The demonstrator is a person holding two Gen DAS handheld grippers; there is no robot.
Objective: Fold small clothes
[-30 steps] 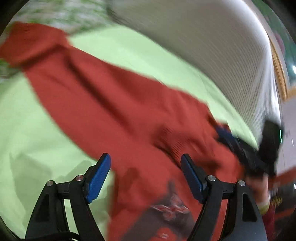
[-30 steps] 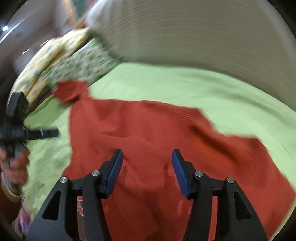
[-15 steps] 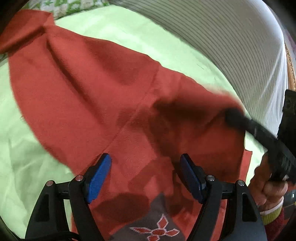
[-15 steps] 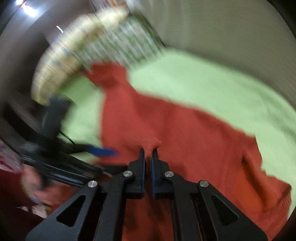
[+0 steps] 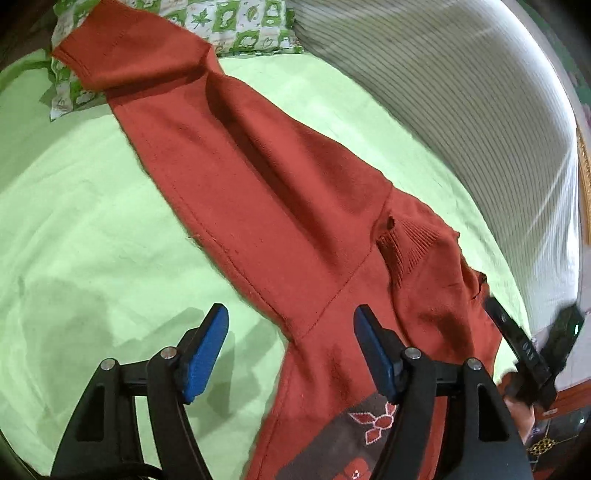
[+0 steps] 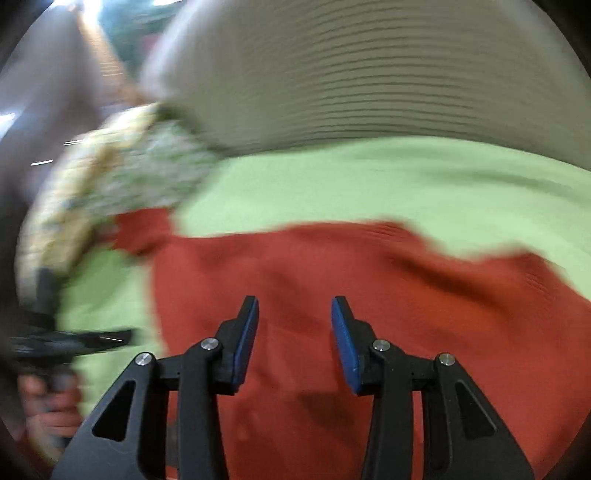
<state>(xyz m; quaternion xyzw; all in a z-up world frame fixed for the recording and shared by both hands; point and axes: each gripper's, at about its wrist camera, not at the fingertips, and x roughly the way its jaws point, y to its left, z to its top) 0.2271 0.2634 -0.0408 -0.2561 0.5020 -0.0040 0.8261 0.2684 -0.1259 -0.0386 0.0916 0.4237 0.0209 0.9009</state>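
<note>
Red sweater [image 5: 280, 192] spread on the light-green sheet [image 5: 74, 229], one sleeve running to the upper left of the left wrist view, its cuff lying over the leaf-print pillow [image 5: 236, 26]; ribbed collar right of centre, patterned front at the lower edge. Half a second earlier the right gripper [image 6: 294, 332] was clamped on a pinch of red knit; its jaws have just been opening and now stand apart with nothing between the pads, the sweater flat beneath them. The left gripper [image 5: 290, 350] has just been closing slightly yet stands wide, empty, over the seam where sleeve meets body; the sleeve, bunched and partly shadowed before, now lies straighter and sharper. In the left wrist view the right gripper appears at the right edge, by the sweater's far shoulder; in the right wrist view, blurred, a hand [image 6: 48, 402] holds the left one at lower left. Surface: the sheet, lightly creased; behind it a striped grey cushion [image 5: 443, 92] across the upper right; wooden trim [image 5: 583, 173] at the far right edge.
</note>
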